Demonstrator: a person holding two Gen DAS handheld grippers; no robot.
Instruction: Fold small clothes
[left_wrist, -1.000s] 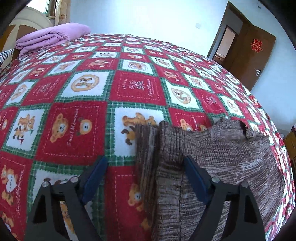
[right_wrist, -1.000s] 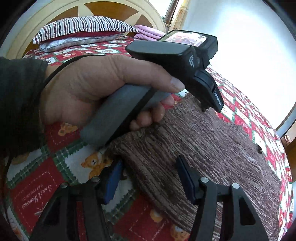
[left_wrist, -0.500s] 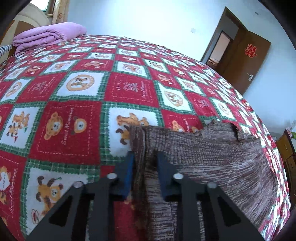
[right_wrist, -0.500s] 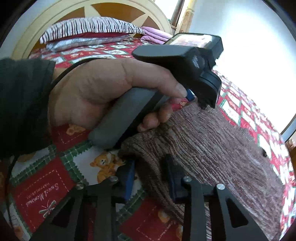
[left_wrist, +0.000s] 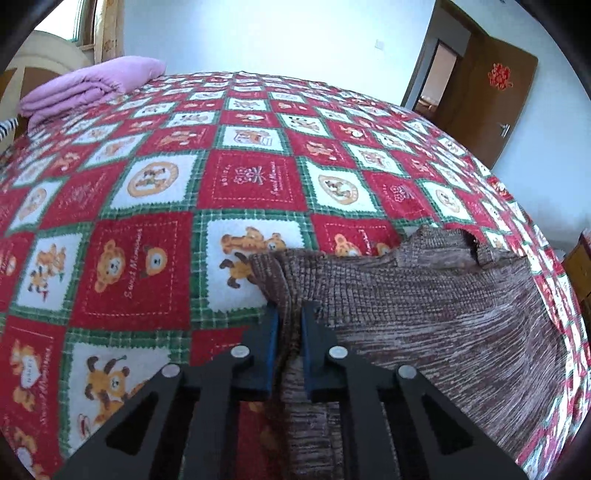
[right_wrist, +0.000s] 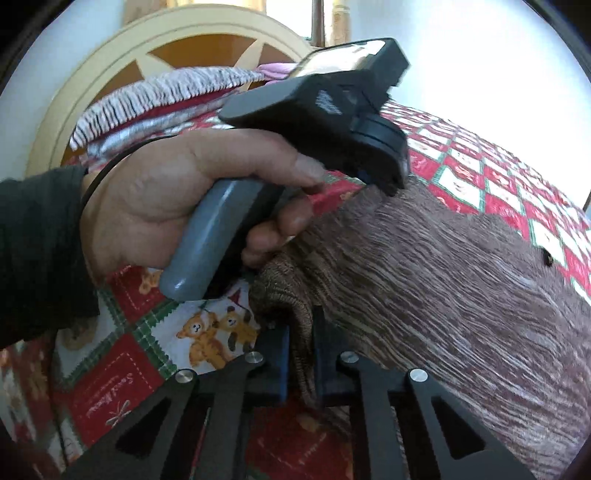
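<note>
Bear-print bedspread (left_wrist: 147, 206) covers bed; brown knit garment (left_wrist: 424, 317) lies flat on it, near edge bunched upward; soft, limp, light, likely to sag and stretch, best pinched at hem corners; left gripper (left_wrist: 289, 325) nearly closed, pinching one corner fold; right gripper (right_wrist: 300, 339) likewise clamped on neighbouring corner (right_wrist: 280, 291), left hand (right_wrist: 177, 206) just beyond.

Left tongs (left_wrist: 289, 325): wide open a second ago, now pinched on the sweater (left_wrist: 424, 317) edge.
Right tongs (right_wrist: 300, 345): likewise gone from open to clamped on a fold of the sweater (right_wrist: 443, 280).
Sweater edge: was lying flat on the bed, now bunched and raised between both pairs.
</note>
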